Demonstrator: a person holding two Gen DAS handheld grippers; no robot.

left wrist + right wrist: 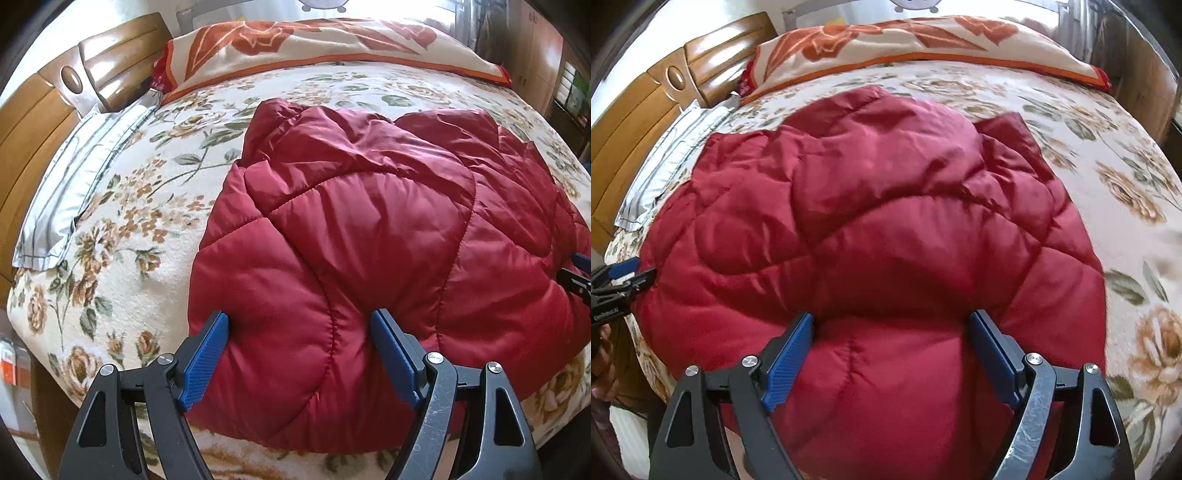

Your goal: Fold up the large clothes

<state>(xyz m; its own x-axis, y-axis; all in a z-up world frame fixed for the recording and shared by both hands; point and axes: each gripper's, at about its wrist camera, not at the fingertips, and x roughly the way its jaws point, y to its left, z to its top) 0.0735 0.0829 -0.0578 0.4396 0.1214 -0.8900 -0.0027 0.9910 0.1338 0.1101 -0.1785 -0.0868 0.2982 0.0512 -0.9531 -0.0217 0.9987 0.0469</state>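
A dark red quilted puffer jacket point(351, 221) lies bunched on the floral bedspread point(129, 221); it also fills the right wrist view point(871, 221). My left gripper point(301, 325) is open, its blue pads straddling the jacket's near left edge, fabric bulging between them. My right gripper point(892, 325) is open too, its pads straddling the near edge further right. The right gripper's tip shows at the far right of the left wrist view point(576, 277). The left gripper shows at the left edge of the right wrist view point(624, 277).
A wooden headboard point(44, 110) stands at the left. A grey striped pillow point(74, 192) lies beside it. A folded orange floral blanket point(314, 44) lies along the bed's far side. Furniture point(569, 92) stands at the far right.
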